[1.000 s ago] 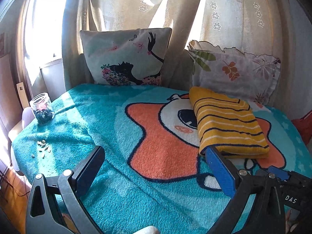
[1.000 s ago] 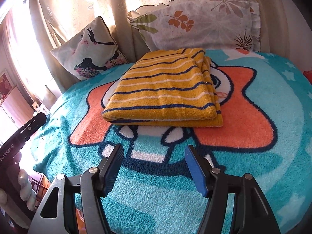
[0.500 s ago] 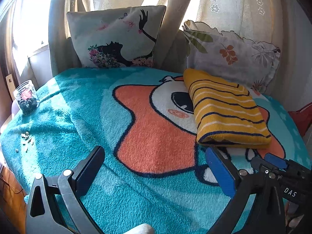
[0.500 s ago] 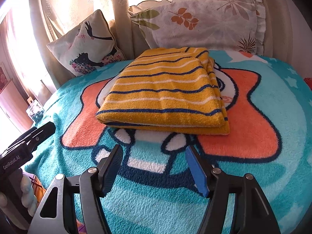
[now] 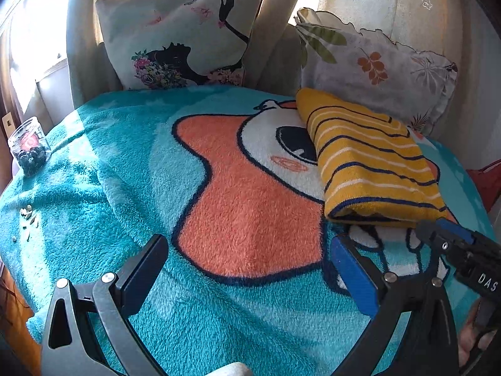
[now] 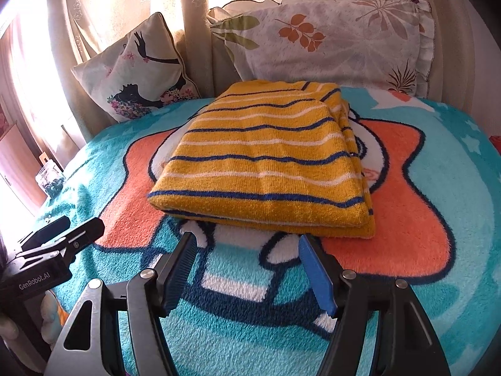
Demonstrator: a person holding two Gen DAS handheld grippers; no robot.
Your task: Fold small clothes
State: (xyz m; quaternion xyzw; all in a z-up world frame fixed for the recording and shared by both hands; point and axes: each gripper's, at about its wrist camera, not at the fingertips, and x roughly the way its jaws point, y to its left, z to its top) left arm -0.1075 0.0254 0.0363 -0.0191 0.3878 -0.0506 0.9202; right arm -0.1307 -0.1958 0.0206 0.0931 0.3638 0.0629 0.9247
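Observation:
A yellow garment with blue and white stripes lies folded in a neat rectangle on the teal cartoon blanket. It also shows at the right of the left wrist view. My right gripper is open and empty, just in front of the garment's near edge. My left gripper is open and empty over the blanket, to the left of the garment. The right gripper's tip shows in the left wrist view.
Two cushions lean against the curtain at the back: one with a black silhouette and a leaf-print one. A small glass jar stands at the blanket's left edge, with small bits scattered near it.
Both grippers have moved forward toward the garment, which now looks larger and closer in both views. Both stay open. The garment has not moved.

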